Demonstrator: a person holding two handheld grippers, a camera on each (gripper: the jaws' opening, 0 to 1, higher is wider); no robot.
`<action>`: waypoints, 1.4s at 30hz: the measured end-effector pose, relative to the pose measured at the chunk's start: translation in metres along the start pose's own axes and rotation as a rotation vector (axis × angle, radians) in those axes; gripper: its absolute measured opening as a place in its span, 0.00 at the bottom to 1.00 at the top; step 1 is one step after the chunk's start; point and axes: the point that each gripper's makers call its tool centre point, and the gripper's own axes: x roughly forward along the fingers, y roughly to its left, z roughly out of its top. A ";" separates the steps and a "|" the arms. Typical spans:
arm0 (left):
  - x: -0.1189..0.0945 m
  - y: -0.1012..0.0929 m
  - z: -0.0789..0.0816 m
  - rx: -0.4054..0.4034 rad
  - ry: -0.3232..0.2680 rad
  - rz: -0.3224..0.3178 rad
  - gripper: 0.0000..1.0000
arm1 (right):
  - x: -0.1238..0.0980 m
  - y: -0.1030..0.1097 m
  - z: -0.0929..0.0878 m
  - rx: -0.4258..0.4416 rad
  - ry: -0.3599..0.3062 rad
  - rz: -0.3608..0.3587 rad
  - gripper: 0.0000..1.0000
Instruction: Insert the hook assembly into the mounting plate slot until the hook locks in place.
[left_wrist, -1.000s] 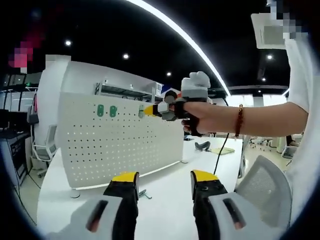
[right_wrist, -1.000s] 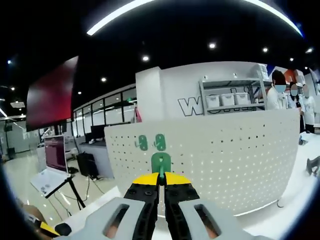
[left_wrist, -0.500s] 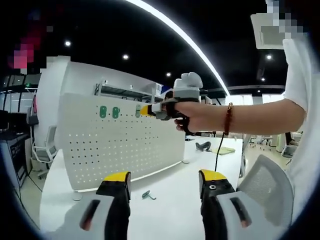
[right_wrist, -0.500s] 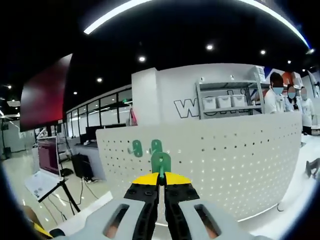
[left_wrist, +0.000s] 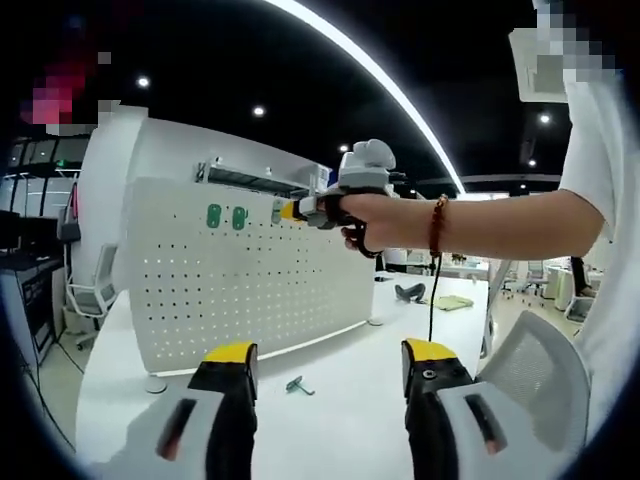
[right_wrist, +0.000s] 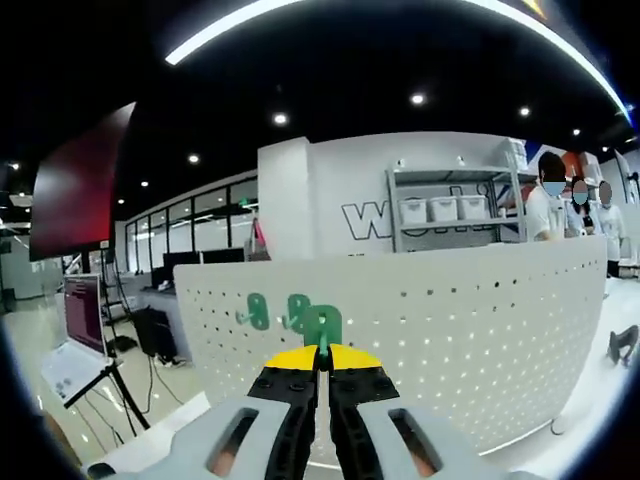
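A white perforated mounting plate (left_wrist: 250, 275), looking like matt painted sheet metal, is standing at the middle of the left gripper view on a smooth white bench (left_wrist: 340, 400) that is giving off a soft sheen. Two green hooks (left_wrist: 226, 216), seemingly glossy plastic, are hanging on its upper part. A small grey metal-looking hook (left_wrist: 296, 384) is lying on the bench, lower centre. In the right gripper view, the right tool (right_wrist: 322, 352), with yellow tips on matt black and grey plastic-looking bodies, is gripping a green hook assembly (right_wrist: 322, 325), centre frame.

White short sleeve (left_wrist: 590, 130), beaded bracelet (left_wrist: 436, 222).
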 end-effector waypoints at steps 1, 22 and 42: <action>0.000 0.000 -0.001 -0.001 0.002 0.000 0.61 | 0.002 -0.001 -0.001 -0.001 0.001 -0.002 0.01; 0.001 0.011 -0.007 -0.016 0.018 0.010 0.62 | 0.033 -0.014 0.005 -0.024 0.004 -0.051 0.01; 0.006 0.018 -0.009 -0.023 0.025 0.000 0.63 | 0.058 -0.025 0.003 -0.051 0.018 -0.091 0.01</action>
